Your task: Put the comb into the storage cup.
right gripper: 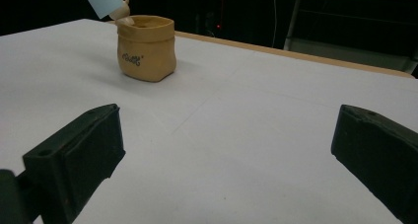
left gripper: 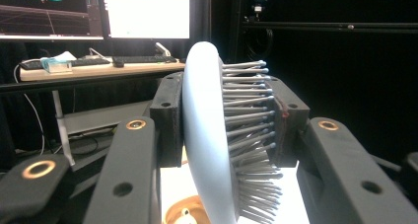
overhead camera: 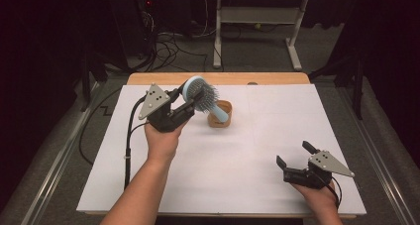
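From the high view, the left gripper (overhead camera: 185,102) is clenched on the head of a pale blue hairbrush (overhead camera: 200,97), whose handle slants down into a tan pot (overhead camera: 220,114) on the white table (overhead camera: 223,160), while the right gripper (overhead camera: 293,155) rests released near the front right corner. The left gripper view shows the jaws pressing the brush's back and bristles. In the right gripper view the jaws stand wide apart, with the pot well beyond them.

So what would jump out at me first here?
Probably the pale blue hairbrush, clamped by its head in the left gripper above the white table, handle dipping toward a small tan pot. Next, the right gripper near the table's right corner, jaws wide and holding nothing.
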Motion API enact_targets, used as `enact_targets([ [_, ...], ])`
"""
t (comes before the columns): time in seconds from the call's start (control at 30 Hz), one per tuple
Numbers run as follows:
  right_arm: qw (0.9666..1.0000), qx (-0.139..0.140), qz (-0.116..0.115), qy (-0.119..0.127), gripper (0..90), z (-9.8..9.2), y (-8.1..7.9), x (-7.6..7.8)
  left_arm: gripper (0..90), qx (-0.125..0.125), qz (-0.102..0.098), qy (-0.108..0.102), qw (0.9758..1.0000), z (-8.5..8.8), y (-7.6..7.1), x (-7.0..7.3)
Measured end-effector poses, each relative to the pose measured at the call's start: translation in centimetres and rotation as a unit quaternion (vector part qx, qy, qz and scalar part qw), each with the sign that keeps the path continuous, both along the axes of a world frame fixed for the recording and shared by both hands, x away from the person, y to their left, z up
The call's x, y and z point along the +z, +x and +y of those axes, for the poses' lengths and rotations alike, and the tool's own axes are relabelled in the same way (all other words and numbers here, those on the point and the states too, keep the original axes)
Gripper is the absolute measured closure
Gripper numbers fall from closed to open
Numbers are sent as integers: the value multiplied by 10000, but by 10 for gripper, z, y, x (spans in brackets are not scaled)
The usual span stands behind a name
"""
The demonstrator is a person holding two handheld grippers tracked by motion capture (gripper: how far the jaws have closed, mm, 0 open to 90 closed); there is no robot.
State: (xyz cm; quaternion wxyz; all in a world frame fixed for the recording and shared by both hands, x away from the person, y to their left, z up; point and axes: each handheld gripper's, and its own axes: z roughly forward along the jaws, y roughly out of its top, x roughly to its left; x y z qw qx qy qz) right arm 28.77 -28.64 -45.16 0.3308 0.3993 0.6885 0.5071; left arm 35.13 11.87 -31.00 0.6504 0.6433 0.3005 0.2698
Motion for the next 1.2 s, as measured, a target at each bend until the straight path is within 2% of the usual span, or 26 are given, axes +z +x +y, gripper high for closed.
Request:
enact_targets([
  [0.37, 10000, -11, -33, -15, 3, 0, 0, 0, 580, 93, -27, -23, 10000, -5, 17, 10],
  [0.7, 10000, -9, -60, -38, 3, 0, 0, 1, 580, 140, 35, 6, 9999, -9, 33, 10],
  [0.83, 10000, -11, -67, -42, 3, 0, 0, 1, 580, 210, 104, -23, 9997, -8, 41, 9],
  [1.2, 10000, -5, -65, -39, 3, 1, 0, 1, 580, 293, 300, 63, 9991, -7, 56, 2],
])
